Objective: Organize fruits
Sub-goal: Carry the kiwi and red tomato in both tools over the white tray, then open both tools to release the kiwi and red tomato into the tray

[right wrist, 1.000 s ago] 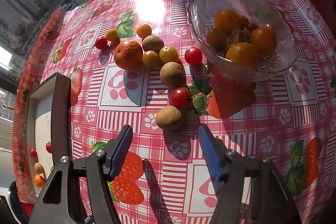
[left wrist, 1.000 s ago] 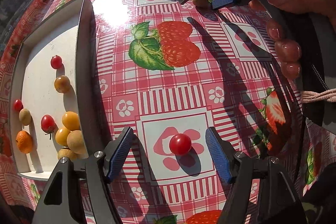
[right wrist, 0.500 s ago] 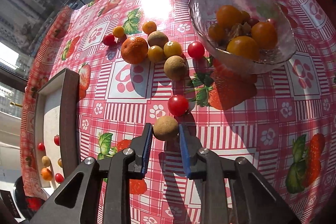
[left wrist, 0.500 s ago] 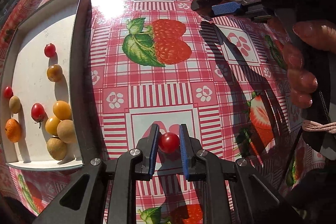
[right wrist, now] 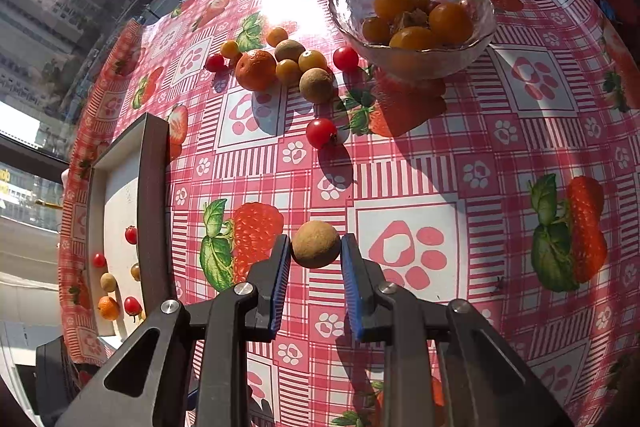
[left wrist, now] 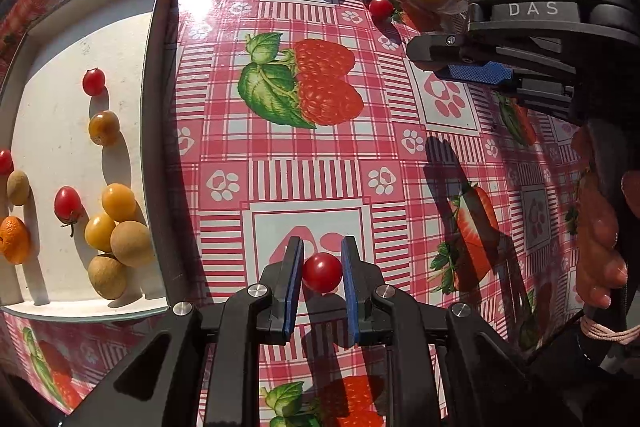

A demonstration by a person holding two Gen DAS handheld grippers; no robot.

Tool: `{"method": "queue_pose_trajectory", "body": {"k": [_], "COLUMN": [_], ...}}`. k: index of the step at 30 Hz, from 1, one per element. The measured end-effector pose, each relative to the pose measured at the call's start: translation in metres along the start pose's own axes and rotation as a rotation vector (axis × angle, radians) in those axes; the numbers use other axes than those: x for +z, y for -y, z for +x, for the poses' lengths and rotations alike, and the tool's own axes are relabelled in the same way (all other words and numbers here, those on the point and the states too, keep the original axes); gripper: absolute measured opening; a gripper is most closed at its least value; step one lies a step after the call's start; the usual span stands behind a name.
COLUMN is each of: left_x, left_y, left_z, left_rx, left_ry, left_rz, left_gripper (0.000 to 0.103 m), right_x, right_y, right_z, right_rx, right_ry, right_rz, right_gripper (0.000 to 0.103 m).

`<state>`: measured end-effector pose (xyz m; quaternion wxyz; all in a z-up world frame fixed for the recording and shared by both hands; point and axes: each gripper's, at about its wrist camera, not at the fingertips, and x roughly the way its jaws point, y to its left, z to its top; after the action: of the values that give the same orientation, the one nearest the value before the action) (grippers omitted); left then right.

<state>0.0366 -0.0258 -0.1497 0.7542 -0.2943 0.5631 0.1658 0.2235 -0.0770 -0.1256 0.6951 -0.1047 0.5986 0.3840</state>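
A table point(left wrist: 304, 163) under a red checked strawberry cloth carries a white tray point(left wrist: 160, 75) on its left side and a glass bowl point(right wrist: 412, 59) of yellow fruit at the far side. The tray already holds sorted fruit, likely the destination. Loose fruit point(right wrist: 280, 65) waits beside the bowl. The right gripper point(right wrist: 315, 251) has its fingers clamped on a brown longan point(right wrist: 315, 243), lifted for carrying. The left gripper point(left wrist: 321, 269) has its fingers closed against a red cherry tomato point(left wrist: 322, 271), near the tray's corner, seemingly ready to move there.
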Motion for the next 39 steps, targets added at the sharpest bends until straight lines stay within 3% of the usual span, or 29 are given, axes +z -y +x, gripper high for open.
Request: {"method": "queue_pose_trajectory", "body": {"k": [8,16,29,39], "left_x": [0.012,0.021,0.031,0.053], "left_y": [-0.024,-0.058,-0.141,-0.192], "left_z": [-0.041,-0.067,-0.078,-0.060], "left_rx": [-0.024,0.013,0.125,0.200], "left_ry": [0.076,0.154,0.219,0.224], "left_rz": [-0.040,-0.096,-0.217,-0.279], "left_gripper": [0.021,0.021,0.021,0.021], "right_x": [-0.006,-0.007,-0.004,0.004], "right_y": [-0.014,-0.055,-0.147,-0.204], "right_z": [-0.008,-0.005,0.022,0.057], "right_rx": [0.008,0.042,0.106,0.128], "right_ry": [-0.009,-0.023,-0.063,-0.103], "right_rz": [-0.015,-0.073,-0.212,-0.299], "right_gripper": [0.028,0.028,0.028,0.028]}}
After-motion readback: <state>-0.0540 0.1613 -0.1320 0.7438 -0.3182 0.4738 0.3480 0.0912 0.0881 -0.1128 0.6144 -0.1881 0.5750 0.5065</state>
